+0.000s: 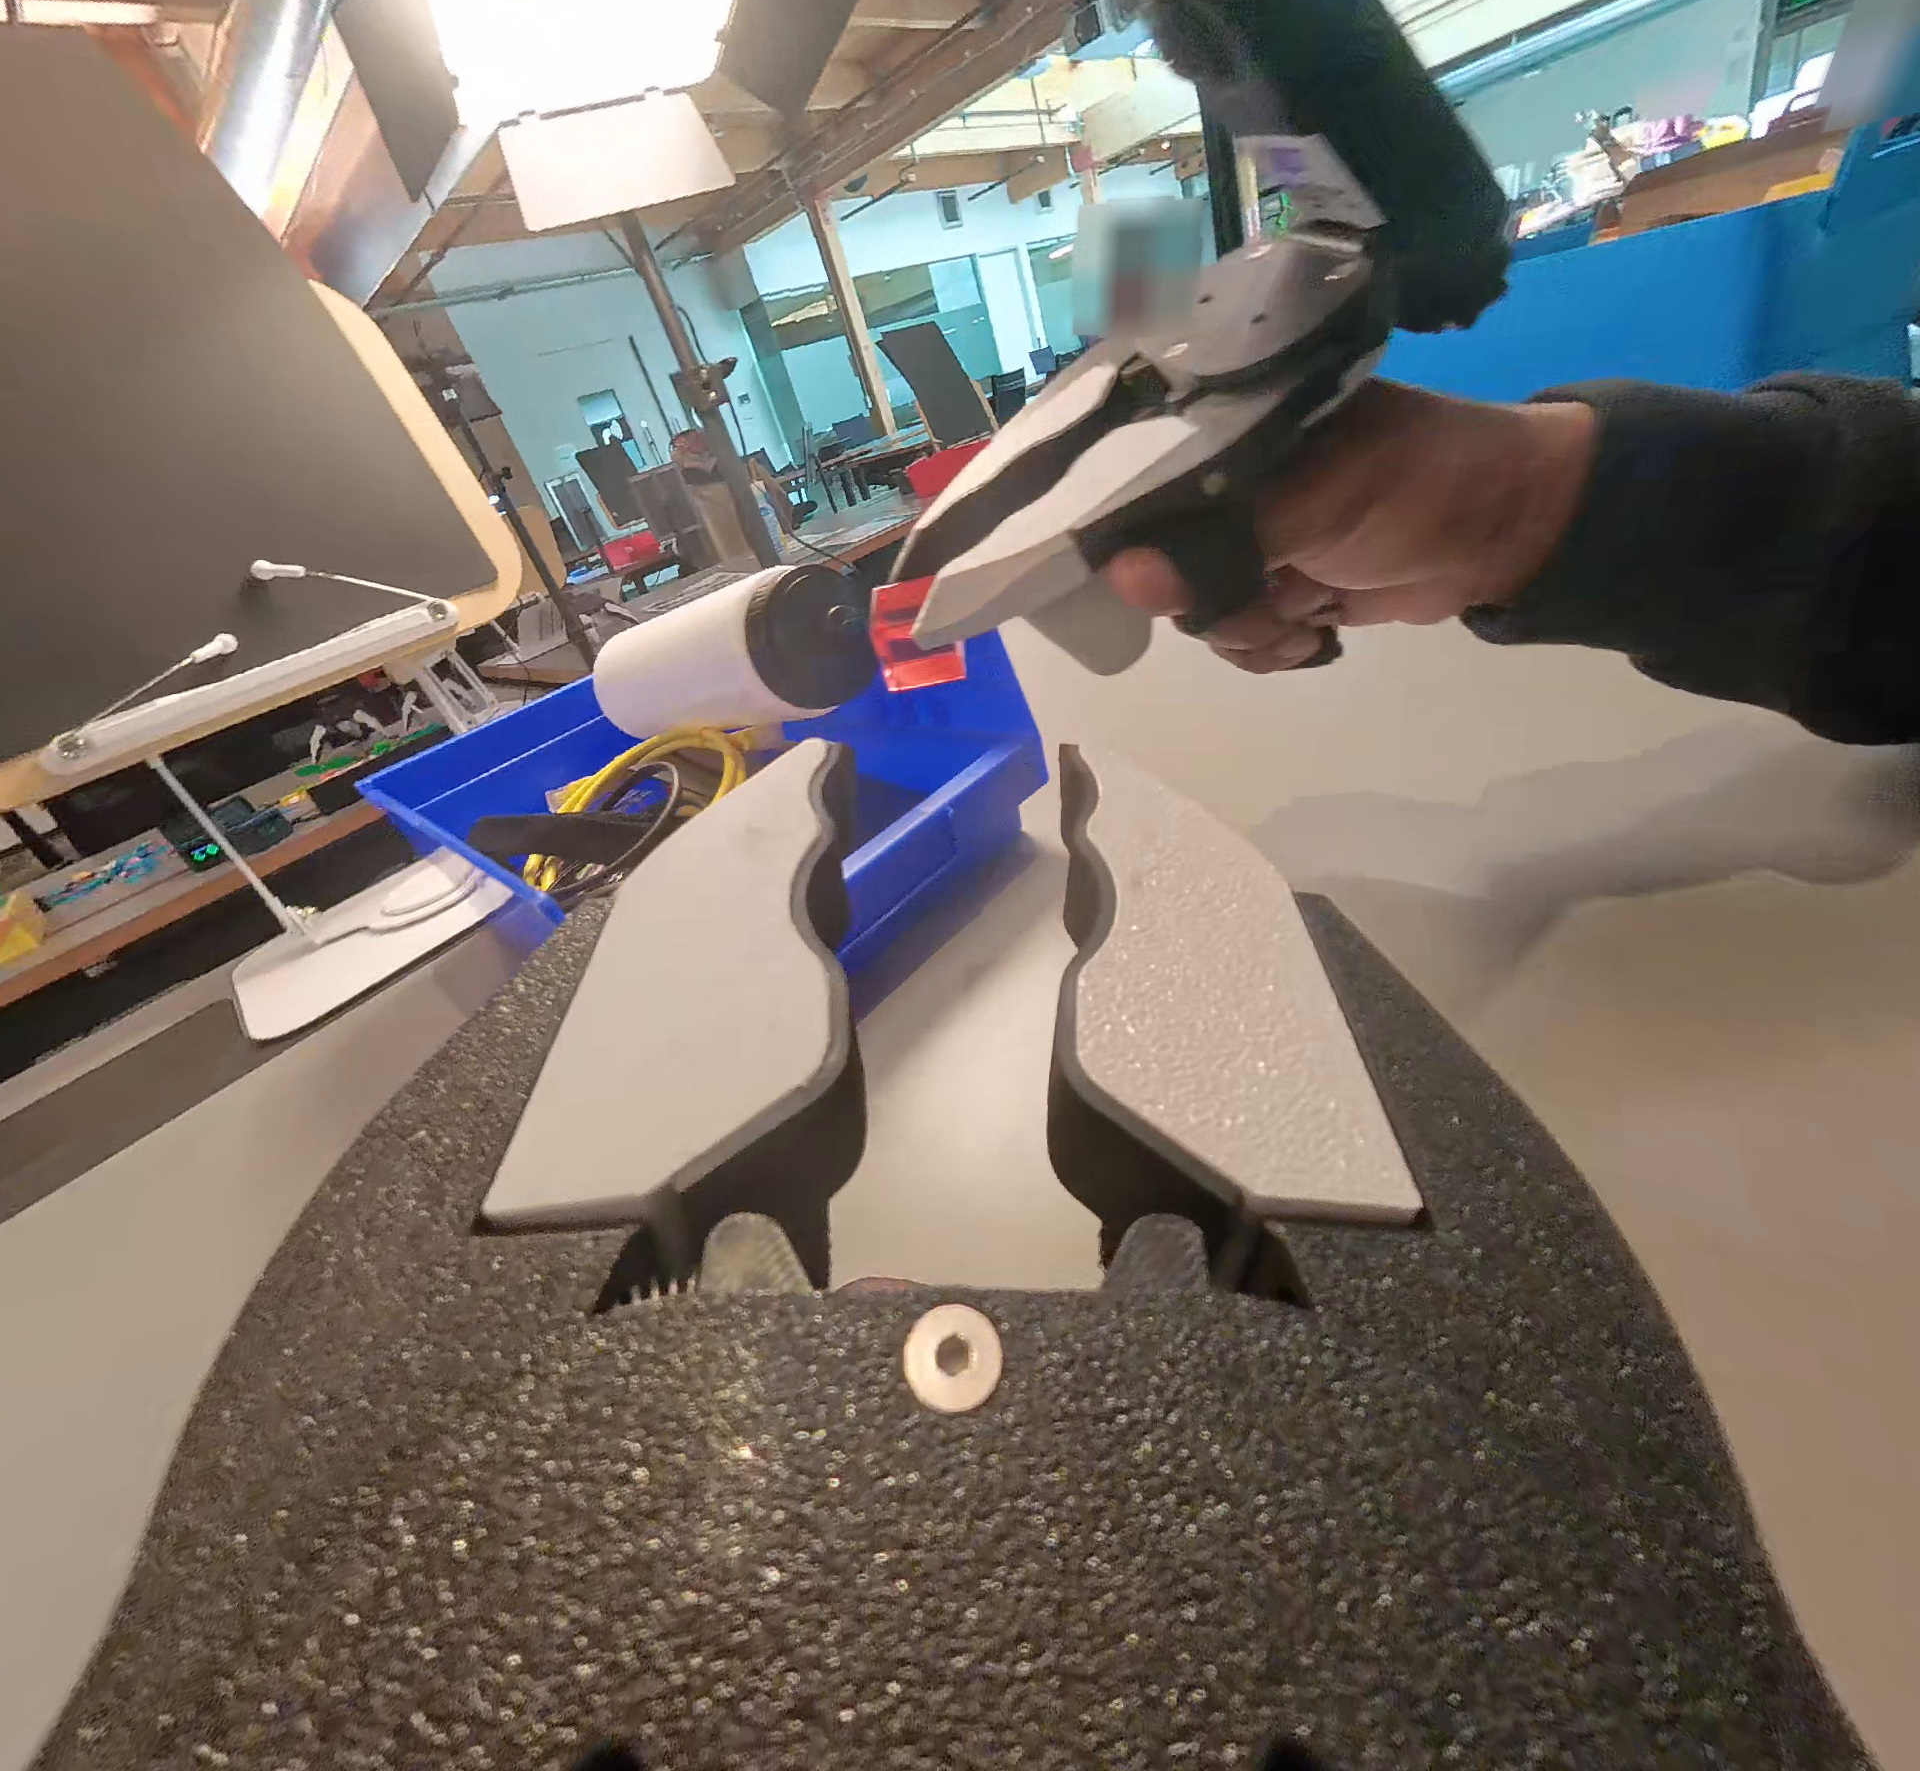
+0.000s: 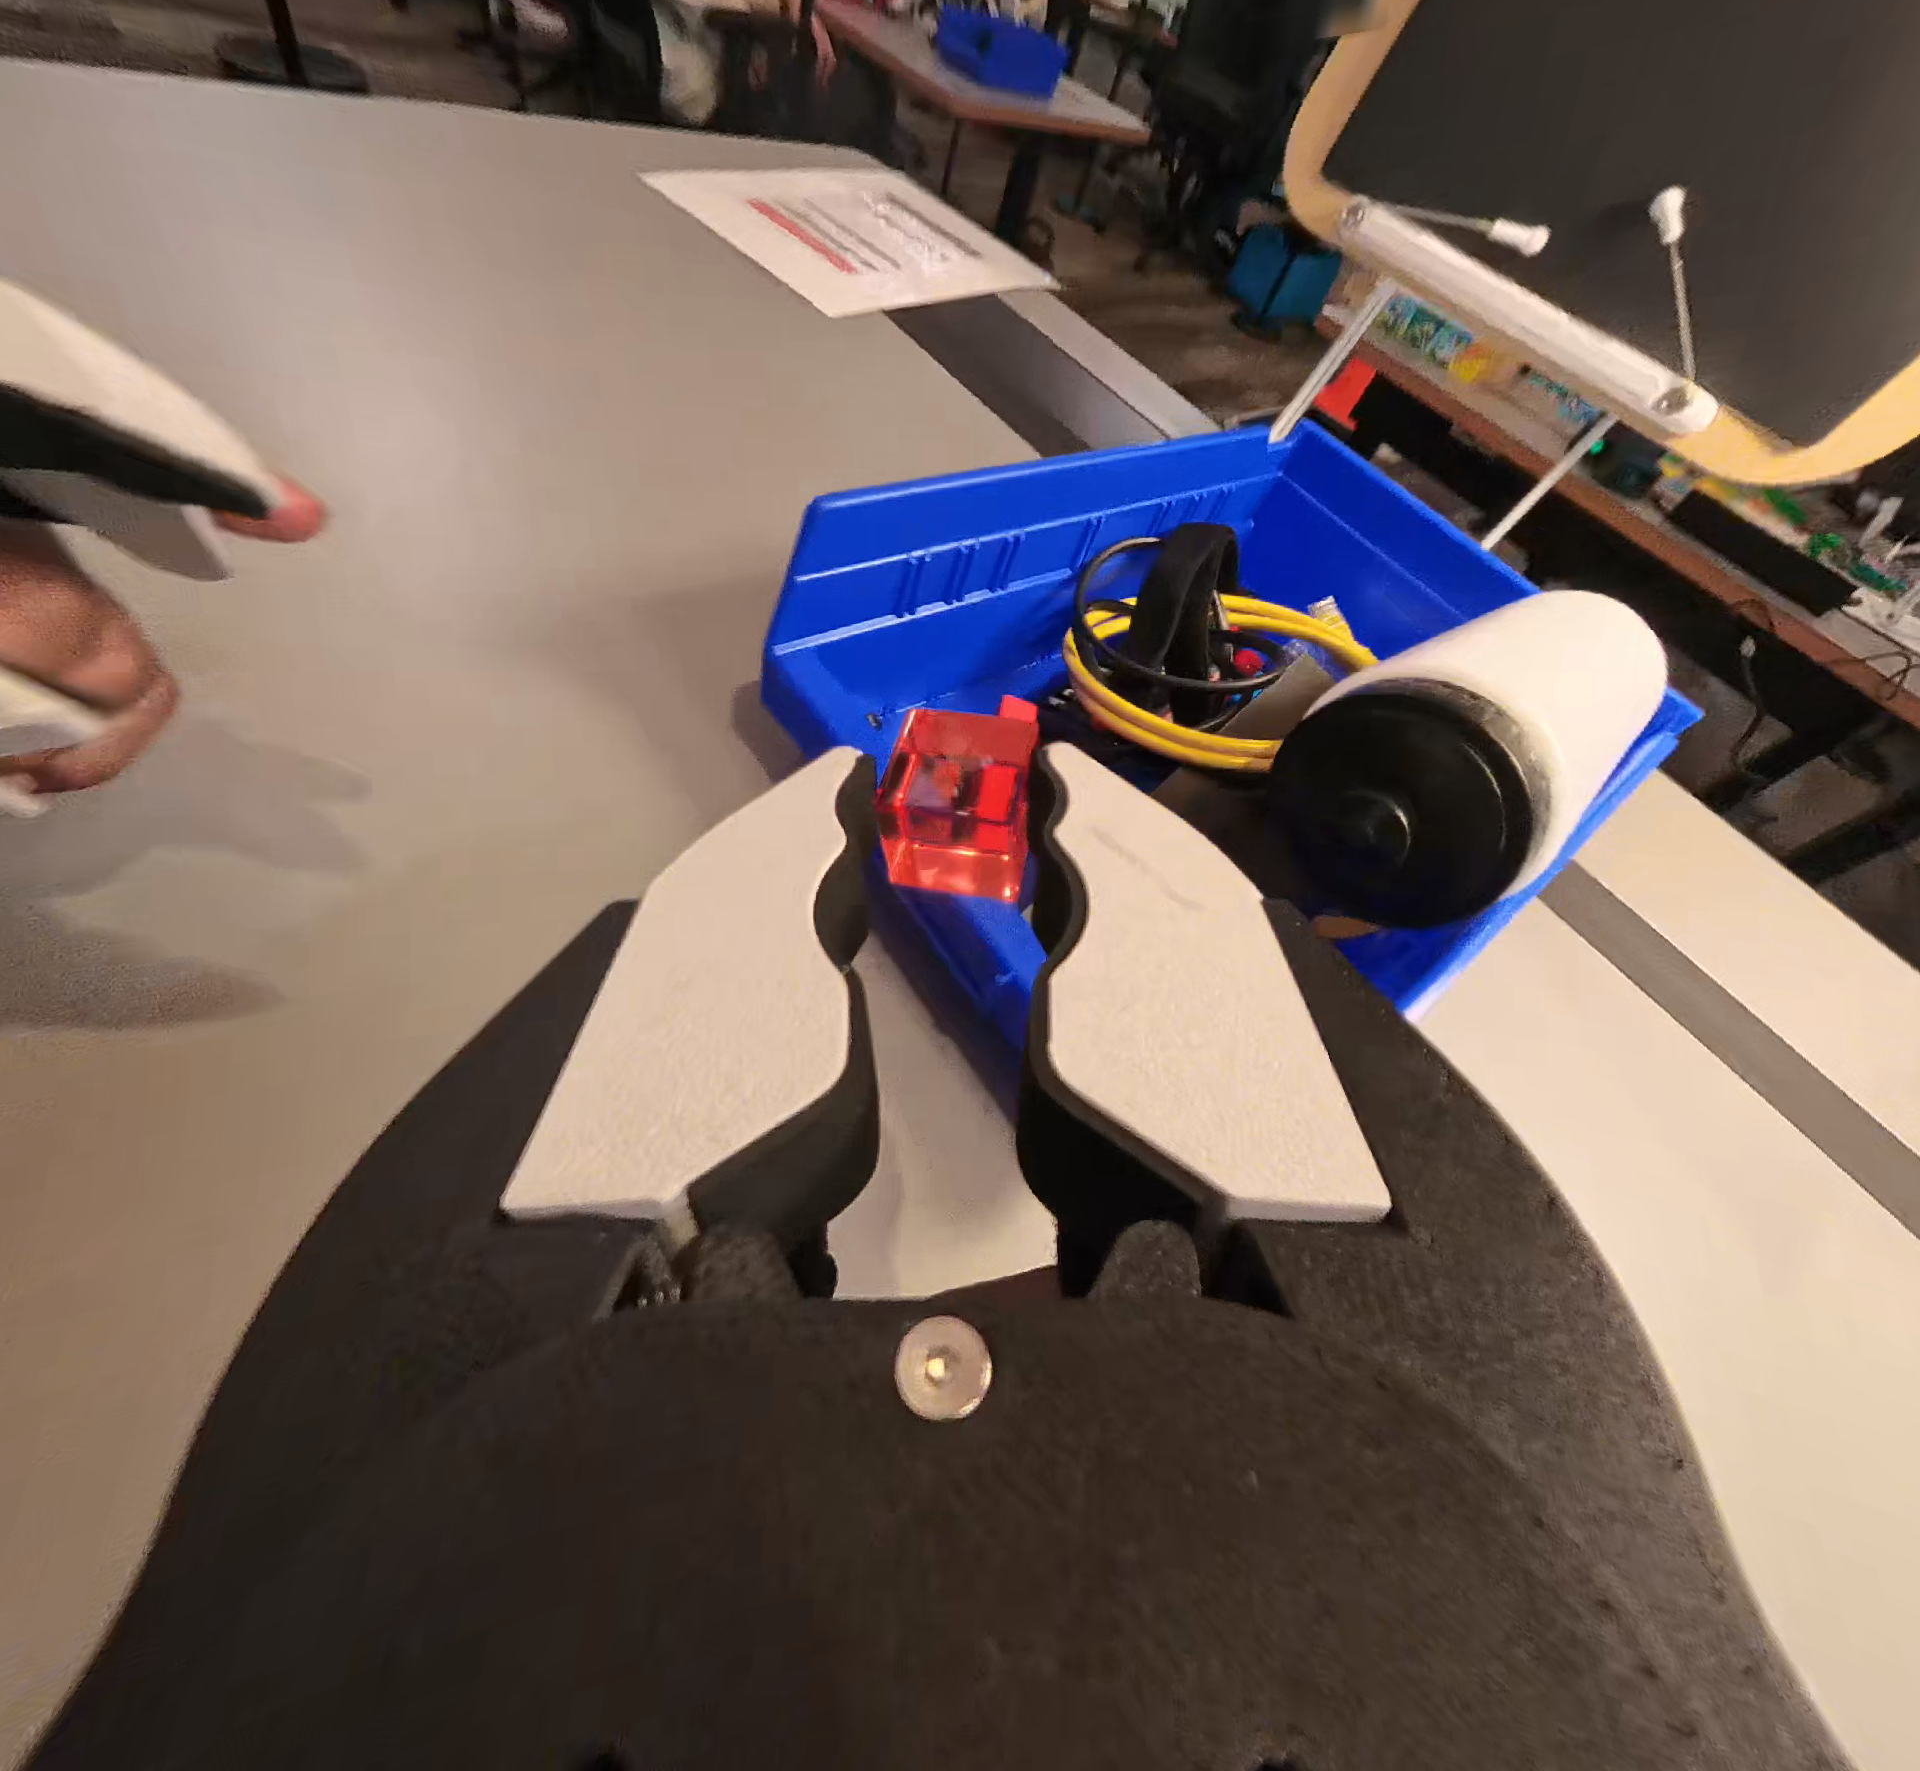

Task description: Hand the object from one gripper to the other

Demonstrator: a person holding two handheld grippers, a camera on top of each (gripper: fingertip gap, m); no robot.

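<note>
Red cube point(image 2: 954, 812), clear plastic, is pinched at the fingertips of your right gripper point(image 2: 948, 786), held up over the near edge of the blue bin point(image 2: 997, 558). Your left gripper point(image 1: 951, 786) is empty, jaws spread wide, pointed at the bin, low over the grey table point(image 1: 1558, 1046). White bottle point(image 2: 1455, 745) lies across the bin's corner; yellow cable point(image 2: 1174, 682) inside.

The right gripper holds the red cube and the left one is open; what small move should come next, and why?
Probably bring the open left gripper up toward the red cube. The right gripper is shut on the cube above the blue bin, while the left gripper's fingers are empty and apart from it, so the handover cannot yet begin.
</note>
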